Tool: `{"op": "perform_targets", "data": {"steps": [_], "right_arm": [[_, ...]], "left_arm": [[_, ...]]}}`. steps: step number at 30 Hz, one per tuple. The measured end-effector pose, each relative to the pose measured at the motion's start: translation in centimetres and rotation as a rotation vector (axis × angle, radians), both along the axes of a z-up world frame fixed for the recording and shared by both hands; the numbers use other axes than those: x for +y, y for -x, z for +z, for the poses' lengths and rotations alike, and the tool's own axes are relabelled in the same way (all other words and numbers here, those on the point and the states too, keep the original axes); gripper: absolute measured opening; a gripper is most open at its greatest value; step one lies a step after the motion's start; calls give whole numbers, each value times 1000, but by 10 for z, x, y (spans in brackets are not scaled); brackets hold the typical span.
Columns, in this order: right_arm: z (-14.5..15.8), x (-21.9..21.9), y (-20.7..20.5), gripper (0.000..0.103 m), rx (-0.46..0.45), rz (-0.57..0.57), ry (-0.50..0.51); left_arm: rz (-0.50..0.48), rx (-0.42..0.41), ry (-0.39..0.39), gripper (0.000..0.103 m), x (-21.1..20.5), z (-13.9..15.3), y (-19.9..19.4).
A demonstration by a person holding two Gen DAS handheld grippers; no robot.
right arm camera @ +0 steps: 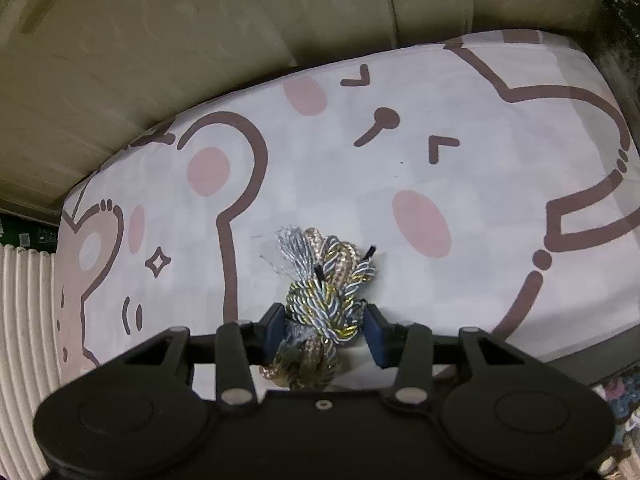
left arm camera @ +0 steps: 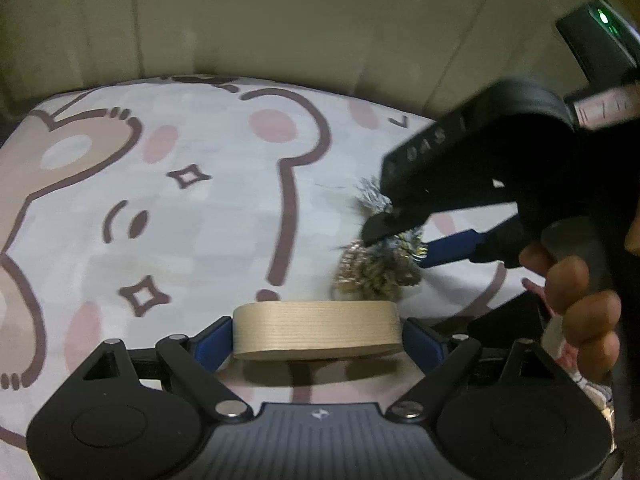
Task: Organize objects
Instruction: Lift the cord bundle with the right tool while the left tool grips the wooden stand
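A beige roll of tape (left arm camera: pixel 316 330) sits between the blue pads of my left gripper (left arm camera: pixel 320 342), which is shut on its two sides. The roll hangs just above the cloth and casts a shadow under itself. A knotted bundle of gold, silver and blue cords (right arm camera: pixel 324 300) lies on the cloth, and my right gripper (right arm camera: pixel 325 330) is shut on its near part. In the left wrist view the same bundle (left arm camera: pixel 372 272) lies just beyond the roll, with the right gripper (left arm camera: pixel 400 246) coming down on it from the right, held by a hand (left arm camera: pixel 576 300).
Everything rests on a white cloth printed with brown cartoon bears (right arm camera: pixel 400 160). A beige padded wall (right arm camera: pixel 200 40) runs behind it. A white ribbed object (right arm camera: pixel 24 340) stands off the cloth's left edge, and the cloth's near right edge (right arm camera: pixel 580 344) drops to a dark area.
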State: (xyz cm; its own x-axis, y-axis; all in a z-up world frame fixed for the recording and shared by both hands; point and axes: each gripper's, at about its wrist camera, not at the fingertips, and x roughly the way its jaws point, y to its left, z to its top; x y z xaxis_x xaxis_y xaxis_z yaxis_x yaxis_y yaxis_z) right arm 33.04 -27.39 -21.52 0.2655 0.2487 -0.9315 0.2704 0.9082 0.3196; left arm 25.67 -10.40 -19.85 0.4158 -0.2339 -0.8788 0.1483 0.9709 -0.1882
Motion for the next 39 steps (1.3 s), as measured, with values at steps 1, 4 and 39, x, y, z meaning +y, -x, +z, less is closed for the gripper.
{"op": "perform_targets", "data": {"steps": [1,4,39], "right_arm": [[-1,1,0,43,-4,-1,5],[1,5,2,42,-23,3,22],[124,12,93,39,-354,-16,211]], "left_arm": [[4,0,-2,90,2,1,-1],[18,5,-1,90,7,4,-2],[58,-191,75,90,60,102,29]]}}
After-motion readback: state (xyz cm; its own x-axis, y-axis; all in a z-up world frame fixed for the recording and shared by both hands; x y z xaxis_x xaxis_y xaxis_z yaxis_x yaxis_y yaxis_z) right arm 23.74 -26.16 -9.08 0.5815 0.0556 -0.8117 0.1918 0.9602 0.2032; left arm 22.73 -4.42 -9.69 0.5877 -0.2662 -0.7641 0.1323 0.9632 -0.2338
